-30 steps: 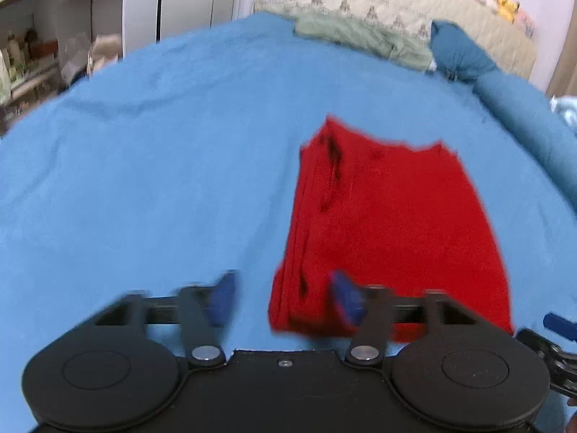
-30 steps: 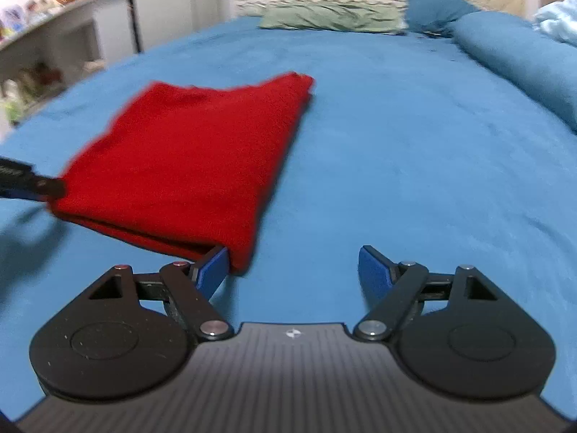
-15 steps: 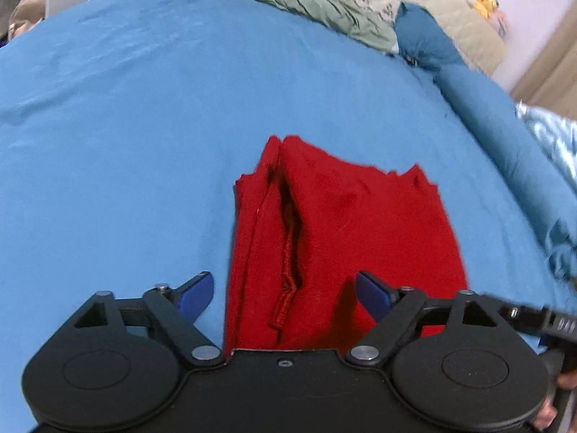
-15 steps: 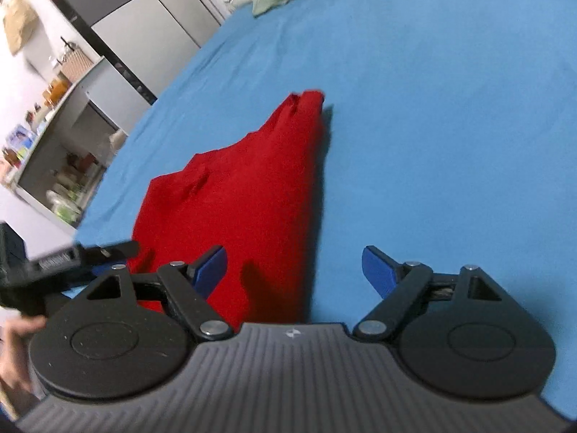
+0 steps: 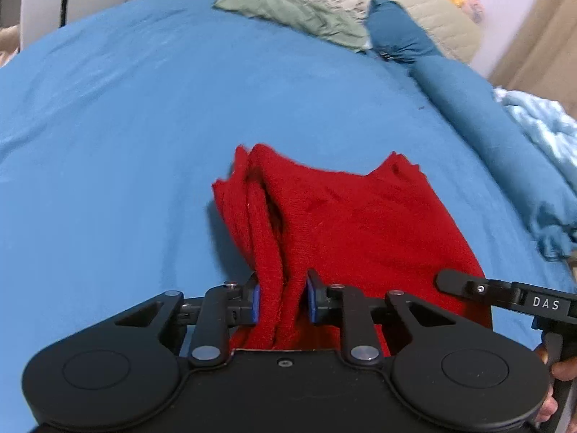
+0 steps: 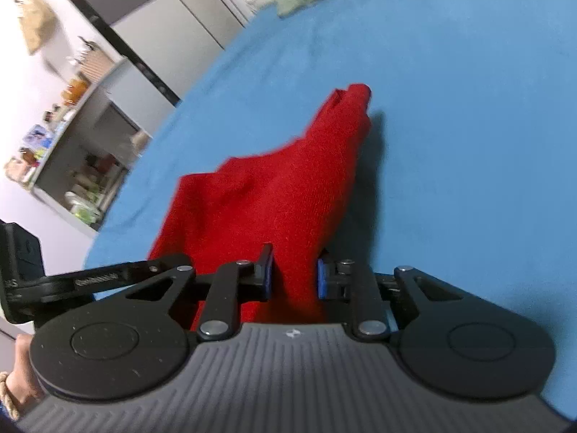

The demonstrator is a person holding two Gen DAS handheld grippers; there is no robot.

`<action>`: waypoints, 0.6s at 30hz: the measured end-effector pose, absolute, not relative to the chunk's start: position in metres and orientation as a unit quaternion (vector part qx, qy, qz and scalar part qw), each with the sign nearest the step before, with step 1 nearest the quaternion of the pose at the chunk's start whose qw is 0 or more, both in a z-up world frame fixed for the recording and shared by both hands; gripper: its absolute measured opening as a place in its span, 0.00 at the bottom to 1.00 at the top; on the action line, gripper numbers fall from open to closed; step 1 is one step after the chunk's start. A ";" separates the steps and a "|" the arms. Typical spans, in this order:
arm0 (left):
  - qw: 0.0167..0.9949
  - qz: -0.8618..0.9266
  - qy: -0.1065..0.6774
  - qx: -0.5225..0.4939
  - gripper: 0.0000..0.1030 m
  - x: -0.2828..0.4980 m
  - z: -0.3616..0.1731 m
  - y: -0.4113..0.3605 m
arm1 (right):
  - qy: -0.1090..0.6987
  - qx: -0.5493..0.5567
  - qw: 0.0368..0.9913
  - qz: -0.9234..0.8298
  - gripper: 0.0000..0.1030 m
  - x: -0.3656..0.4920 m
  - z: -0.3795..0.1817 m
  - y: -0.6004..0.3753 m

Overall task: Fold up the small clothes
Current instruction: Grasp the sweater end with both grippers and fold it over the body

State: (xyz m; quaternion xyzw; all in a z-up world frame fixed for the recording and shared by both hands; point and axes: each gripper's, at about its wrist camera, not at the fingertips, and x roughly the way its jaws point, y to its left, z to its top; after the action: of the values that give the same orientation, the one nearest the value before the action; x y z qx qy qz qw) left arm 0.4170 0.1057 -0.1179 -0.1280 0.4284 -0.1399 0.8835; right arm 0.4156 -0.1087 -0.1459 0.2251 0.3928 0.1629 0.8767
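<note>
A folded red garment (image 5: 364, 223) lies on the blue bed sheet (image 5: 126, 144), with its near edge lifted. My left gripper (image 5: 282, 301) is shut on the garment's near left corner, where several layers bunch between the blue pads. My right gripper (image 6: 294, 278) is shut on the near right corner of the same red garment (image 6: 274, 195). The right gripper's arm shows at the right of the left wrist view (image 5: 505, 294). The left gripper's arm shows at the left of the right wrist view (image 6: 90, 281).
A green pillow (image 5: 288, 11) and a blue bolster (image 5: 468, 101) lie at the head of the bed, with a light blue blanket (image 5: 541, 122) at the right. Shelves with clutter (image 6: 72, 166) and grey cabinets (image 6: 162, 11) stand beyond the bed's left side.
Both grippers were open beside the garment's near corners. Now each has shut on its corner, and the near edge of the garment has lifted off the sheet.
</note>
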 end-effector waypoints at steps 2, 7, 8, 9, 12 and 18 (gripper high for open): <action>0.885 -0.149 0.423 -0.127 0.25 0.399 -0.103 0.094 | 0.376 0.206 0.888 0.166 0.36 0.397 -0.127 -0.114; 0.886 -0.184 0.405 -0.133 0.25 0.332 -0.085 0.054 | 0.360 0.180 0.899 0.172 0.36 0.328 -0.092 -0.151; 0.884 -0.185 0.409 -0.132 0.25 0.321 -0.090 0.044 | 0.366 0.176 0.898 0.169 0.36 0.312 -0.091 -0.161; 0.882 -0.183 0.415 -0.129 0.25 0.309 -0.096 0.032 | 0.371 0.173 0.898 0.163 0.36 0.300 -0.092 -0.168; 0.873 -0.182 0.437 -0.117 0.25 0.284 -0.122 -0.001 | 0.388 0.148 0.898 0.147 0.36 0.264 -0.107 -0.186; 0.885 -0.149 0.434 -0.077 0.26 0.266 -0.141 -0.025 | 0.415 0.178 0.886 0.105 0.38 0.232 -0.156 -0.217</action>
State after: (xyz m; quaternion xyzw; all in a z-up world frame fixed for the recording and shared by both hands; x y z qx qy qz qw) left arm 0.2660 -0.0250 -0.1407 -0.0772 0.4335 -0.1492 0.8853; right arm 0.2323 -0.2167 -0.1564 0.1781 0.4149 0.1055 0.8860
